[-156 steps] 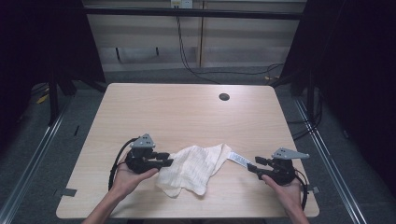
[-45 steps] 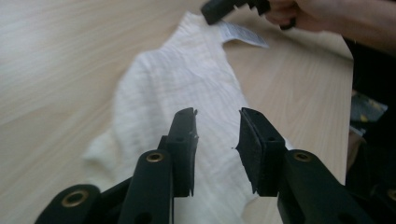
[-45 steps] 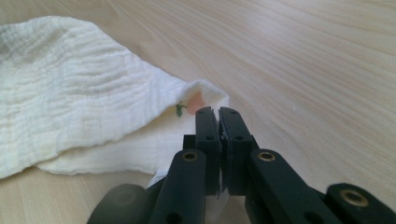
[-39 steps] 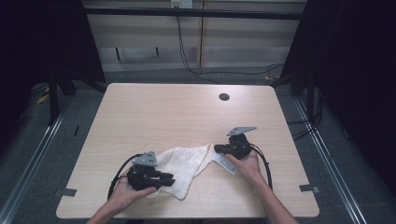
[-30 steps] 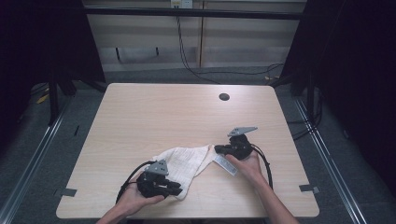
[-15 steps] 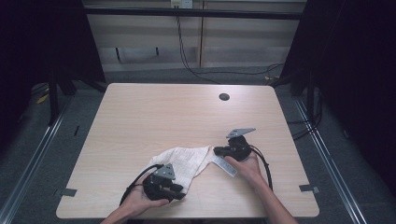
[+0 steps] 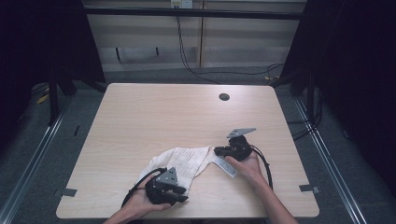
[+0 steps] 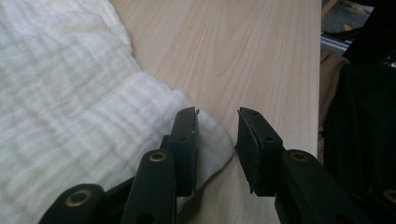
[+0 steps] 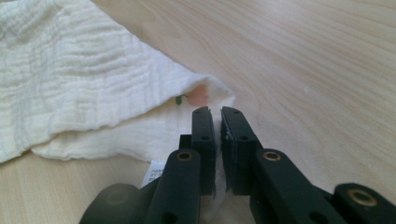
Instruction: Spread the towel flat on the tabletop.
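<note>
High view: the cloth (image 7: 181, 161), white and crinkled, lay crumpled on the table (image 7: 154, 116) in the lower centre of the frame, running from lower left up toward the right. My left gripper (image 7: 180, 198) sat at the cloth's lower end, near the table's bottom edge; my right gripper (image 7: 217, 150) met the cloth's right end, with a white label (image 7: 226, 167) lying on the wood just below it. A dark round hole (image 7: 224, 96) marked the table's upper right.

Left gripper view: my left gripper (image 8: 217, 133) stood with its jaws apart, gripping nothing. One jaw rested over the cloth's (image 8: 70, 107) rounded corner at lower centre; the other stood over bare wood, the corner's tip reaching into the gap.

Right gripper view: my right gripper (image 9: 215, 140) was pinched nearly closed on a fold of the cloth (image 9: 84, 88), a sliver of white between the jaws. A faint pink mark (image 9: 200, 94) showed at the cloth's tip, just above them.
</note>
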Available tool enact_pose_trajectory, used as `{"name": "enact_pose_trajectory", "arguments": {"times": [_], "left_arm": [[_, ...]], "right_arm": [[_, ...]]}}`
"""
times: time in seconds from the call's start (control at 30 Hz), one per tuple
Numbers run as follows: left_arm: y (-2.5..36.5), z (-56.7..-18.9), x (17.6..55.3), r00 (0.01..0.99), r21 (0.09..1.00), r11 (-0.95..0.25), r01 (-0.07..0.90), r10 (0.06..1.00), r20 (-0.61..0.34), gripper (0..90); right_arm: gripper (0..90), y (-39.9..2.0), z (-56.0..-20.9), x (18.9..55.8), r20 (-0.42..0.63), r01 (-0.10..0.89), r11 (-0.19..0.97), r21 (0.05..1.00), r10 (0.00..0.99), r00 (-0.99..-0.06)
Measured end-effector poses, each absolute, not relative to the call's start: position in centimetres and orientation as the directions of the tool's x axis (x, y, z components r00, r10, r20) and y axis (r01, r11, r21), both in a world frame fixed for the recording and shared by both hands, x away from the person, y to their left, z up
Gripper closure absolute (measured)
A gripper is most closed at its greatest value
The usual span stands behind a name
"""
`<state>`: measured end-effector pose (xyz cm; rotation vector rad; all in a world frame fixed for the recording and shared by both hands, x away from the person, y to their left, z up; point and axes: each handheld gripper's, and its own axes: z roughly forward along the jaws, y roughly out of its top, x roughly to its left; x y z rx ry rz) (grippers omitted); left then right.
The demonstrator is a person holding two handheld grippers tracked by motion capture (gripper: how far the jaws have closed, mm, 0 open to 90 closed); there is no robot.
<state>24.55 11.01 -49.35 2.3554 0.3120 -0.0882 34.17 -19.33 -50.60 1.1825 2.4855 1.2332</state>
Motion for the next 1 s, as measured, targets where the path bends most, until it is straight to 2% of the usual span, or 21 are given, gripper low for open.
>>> {"name": "enact_pose_trajectory", "arguments": {"times": [0.17, 0.27, 0.37, 0.47, 0.6, 0.63, 0.8, 1.0], "left_arm": [[11.0, -49.4, 24.1, 0.973, 0.68, -0.698, 0.224, 0.197, -0.119, 67.6], [11.0, -49.4, 23.9, 0.975, 0.684, -0.699, 0.207, 0.208, -0.081, 75.3], [10.9, -49.4, 23.9, 0.973, 0.685, -0.699, 0.205, 0.221, -0.066, 78.9], [11.1, -49.4, 24.6, 0.971, 0.684, -0.693, 0.228, 0.214, -0.107, 85.1], [11.3, -49.4, 25.0, 0.965, 0.689, -0.677, 0.26, 0.215, -0.152, 86.2], [11.5, -49.2, 25.3, 0.957, 0.709, -0.643, 0.289, 0.216, -0.194, 86.4], [12.7, -48.2, 25.8, 0.941, 0.743, -0.579, 0.336, 0.233, -0.244, 86.5], [15.4, -46.5, 26.9, 0.92, 0.803, -0.467, 0.37, 0.304, -0.248, 86.6]], "right_arm": [[84.4, -19.3, -50.7, 34.1, 0.215, 0.593, 0.359, 0.72, 0.697, -0.684], [84.5, -19.2, -50.6, 34.0, 0.217, 0.593, 0.359, 0.721, 0.695, -0.685], [84.5, -19.2, -50.6, 34.0, 0.216, 0.593, 0.36, 0.72, 0.696, -0.685], [84.7, -19.2, -50.6, 34.0, 0.221, 0.592, 0.356, 0.723, 0.693, -0.686], [85.0, -19.2, -50.5, 34.0, 0.223, 0.593, 0.355, 0.723, 0.692, -0.686], [85.2, -19.3, -50.4, 34.0, 0.225, 0.593, 0.349, 0.726, 0.694, -0.684], [86.4, -19.7, -50.0, 33.8, 0.24, 0.591, 0.335, 0.733, 0.687, -0.686], [87.3, -20.3, -49.1, 33.5, 0.285, 0.595, 0.277, 0.755, 0.678, -0.677]]}}
